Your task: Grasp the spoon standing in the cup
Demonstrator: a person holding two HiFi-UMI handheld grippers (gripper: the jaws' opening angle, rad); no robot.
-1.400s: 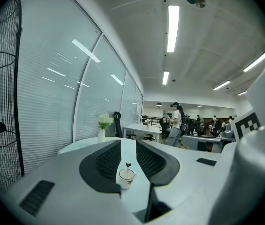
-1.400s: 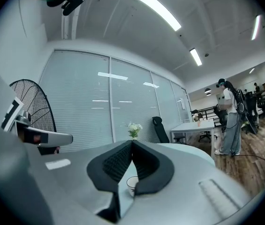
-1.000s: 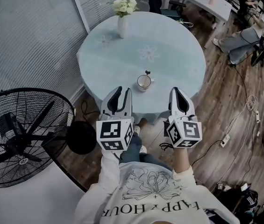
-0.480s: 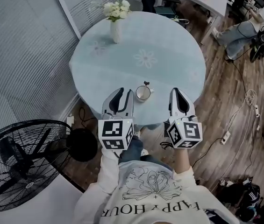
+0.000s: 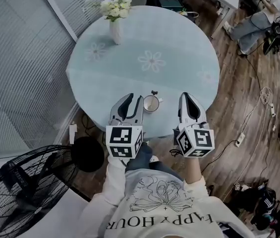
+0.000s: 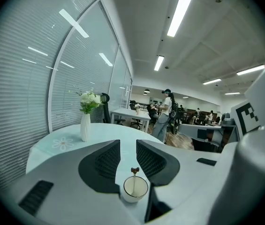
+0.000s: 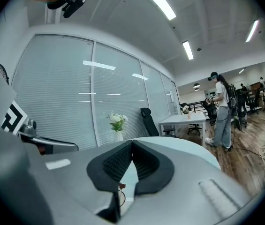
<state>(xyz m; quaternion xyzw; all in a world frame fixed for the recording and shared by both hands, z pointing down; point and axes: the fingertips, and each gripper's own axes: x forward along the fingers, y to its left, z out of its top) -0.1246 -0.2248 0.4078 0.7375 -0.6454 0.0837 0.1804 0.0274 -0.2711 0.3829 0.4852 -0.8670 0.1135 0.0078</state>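
Desk (image 5: 179, 43): round and pale, printed with flowers, and seen from above on a wooden floor.
Cup (image 5: 151, 103): white, and set upright on the desk near its 6 o'clock edge.
Spoon (image 5: 154, 92): stood in the cup, with its dark ornamental top raised above the rim on the 12 o'clock side; it was touched by neither hand-held gripper.
Left hand-held gripper (image 5: 134, 98): held over the desk edge, with the cup just beside it at 3 o'clock. Its jaws were apart and opening. Nothing was gripped, and in the left gripper view the cup and spoon were seen low in the gap between the jaws.
Right hand-held gripper (image 5: 187, 95): held level with the left one, with the cup near it at 9 o'clock. Its jaws were brought together at the tips with nothing held. In the right gripper view the spoon's top was glimpsed below the pads.
Vase (image 5: 114, 31): white, filled with pale flowers, and placed at about 11 o'clock on the desk, well apart from the cup.
Fan (image 5: 26, 192): a black caged fan on the floor, at 8 o'clock from the desk.
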